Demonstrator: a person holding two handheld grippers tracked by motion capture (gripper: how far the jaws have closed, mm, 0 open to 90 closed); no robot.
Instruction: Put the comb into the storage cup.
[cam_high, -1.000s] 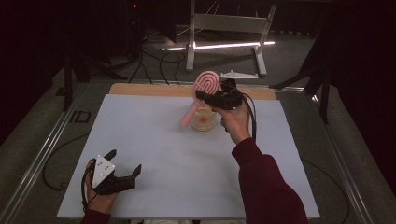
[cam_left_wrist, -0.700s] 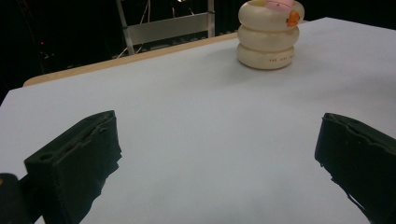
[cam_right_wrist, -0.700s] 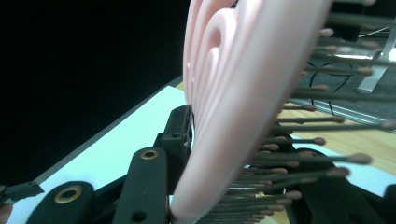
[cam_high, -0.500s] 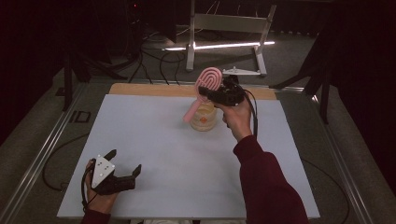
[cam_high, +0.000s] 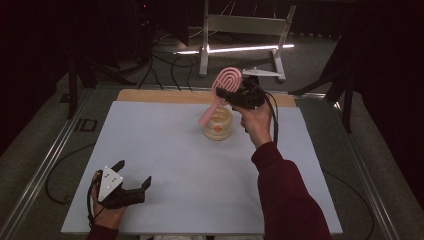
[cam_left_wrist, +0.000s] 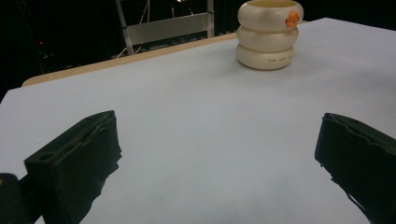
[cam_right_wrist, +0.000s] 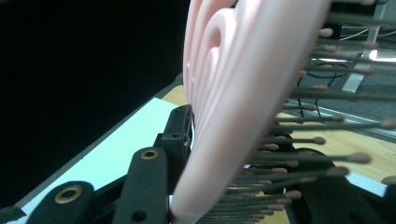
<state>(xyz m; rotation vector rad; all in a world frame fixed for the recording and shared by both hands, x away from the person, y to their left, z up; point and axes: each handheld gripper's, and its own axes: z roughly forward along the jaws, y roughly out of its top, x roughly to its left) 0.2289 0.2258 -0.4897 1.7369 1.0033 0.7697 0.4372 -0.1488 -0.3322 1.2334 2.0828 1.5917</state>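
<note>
A pink hairbrush (cam_high: 222, 90) hangs tilted above a cream ribbed holder (cam_high: 218, 124) near the table's far middle, its handle end down by the holder's rim. My right gripper (cam_high: 226, 94) is shut on the brush just below its head. In the right gripper view the pink brush (cam_right_wrist: 233, 93) and its bristles fill the frame between the jaws. My left gripper (cam_high: 134, 176) rests open at the table's near left, nothing between its fingers (cam_left_wrist: 74, 163). The left gripper view shows the cream holder (cam_left_wrist: 270, 35), with a small orange mark, far ahead.
A pale blue mat (cam_high: 165, 165) covers the table, with a wooden edge (cam_high: 165, 96) at the back. Beyond it stand a metal frame (cam_high: 245, 30) and floor cables (cam_high: 160, 60). A rail (cam_high: 45, 165) runs along the table's left side.
The right gripper has carried the brush slightly right and up, and the handle now points down toward the holder. The left gripper has stayed still.
</note>
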